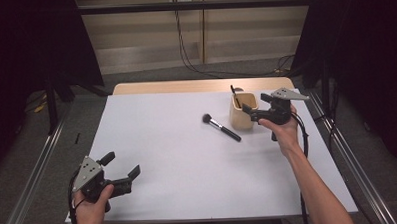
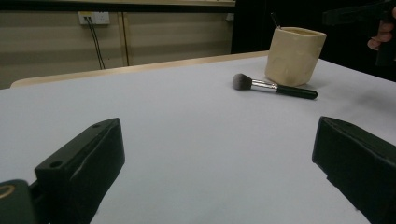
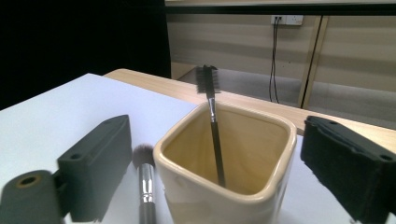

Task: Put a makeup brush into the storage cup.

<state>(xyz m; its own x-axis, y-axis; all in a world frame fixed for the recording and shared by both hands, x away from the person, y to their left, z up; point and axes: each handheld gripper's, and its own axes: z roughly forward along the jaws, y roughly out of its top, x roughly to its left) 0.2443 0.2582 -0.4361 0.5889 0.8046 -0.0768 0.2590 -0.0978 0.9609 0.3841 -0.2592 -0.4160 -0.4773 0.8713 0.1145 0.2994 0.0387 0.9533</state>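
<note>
A cream square cup stands at the right back of the white table. A thin black comb-tipped brush leans upright inside it. A powder brush with a black handle lies flat just left of the cup. My right gripper is held at the cup's right side, open, its jaws either side of the cup's rim and apart from the thin brush. My left gripper rests open near the front left corner, nothing between its jaws.
The table's wooden far edge runs behind the cup. Cables hang down the back wall. Metal rails flank the table on both sides. Dark curtains stand at left and right.
</note>
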